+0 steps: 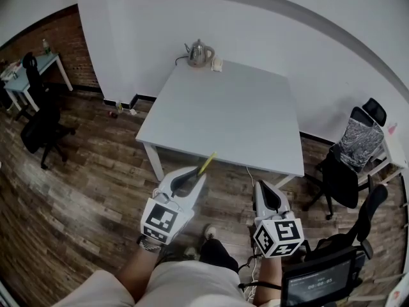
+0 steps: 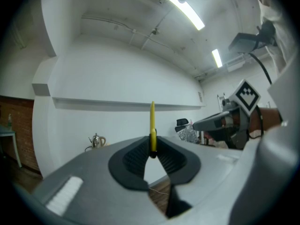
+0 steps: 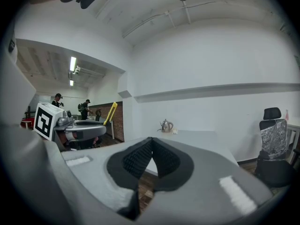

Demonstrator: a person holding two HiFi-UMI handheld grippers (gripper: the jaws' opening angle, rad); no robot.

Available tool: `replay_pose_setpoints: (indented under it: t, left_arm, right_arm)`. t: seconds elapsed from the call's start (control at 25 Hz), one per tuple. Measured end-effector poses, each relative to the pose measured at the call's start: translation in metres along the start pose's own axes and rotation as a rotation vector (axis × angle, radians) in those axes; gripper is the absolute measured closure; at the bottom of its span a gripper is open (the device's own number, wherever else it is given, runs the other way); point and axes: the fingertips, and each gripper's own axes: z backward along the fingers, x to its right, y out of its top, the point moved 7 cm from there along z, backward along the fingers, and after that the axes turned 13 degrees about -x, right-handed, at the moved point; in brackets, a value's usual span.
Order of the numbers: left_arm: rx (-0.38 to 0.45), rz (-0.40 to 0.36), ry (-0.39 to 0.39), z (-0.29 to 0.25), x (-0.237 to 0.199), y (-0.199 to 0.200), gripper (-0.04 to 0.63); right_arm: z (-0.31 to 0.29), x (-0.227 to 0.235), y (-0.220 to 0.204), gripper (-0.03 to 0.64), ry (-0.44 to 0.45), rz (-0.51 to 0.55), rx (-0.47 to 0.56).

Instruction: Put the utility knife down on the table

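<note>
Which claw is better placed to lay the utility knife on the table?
Left. The left claw is shut on the yellow utility knife, near the table; the right claw is shut, empty.

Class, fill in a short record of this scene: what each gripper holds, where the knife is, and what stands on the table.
Left gripper: jaws shut on the utility knife
Right gripper: jaws shut, nothing between them
Knife position: in the air by the table's near edge, not yet down
On table: kettle at the far edge
</note>
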Motion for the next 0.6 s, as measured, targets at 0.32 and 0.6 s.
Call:
replay_pose_setpoints:
  t: [0.32,0.6]
  left_arm:
    - [-0.01,0.005,0.003,-0.006,-0.003,-0.002,0.538]
    - [-0.005,0.0,0.011,-0.015,-0.008,0.003,0.538]
  right_arm:
    - [-0.006,0.006,0.003,0.616,0.004,0.004,-0.006]
    - [-0.013,0.011,0.009,0.616,0.018,0.016,0.002]
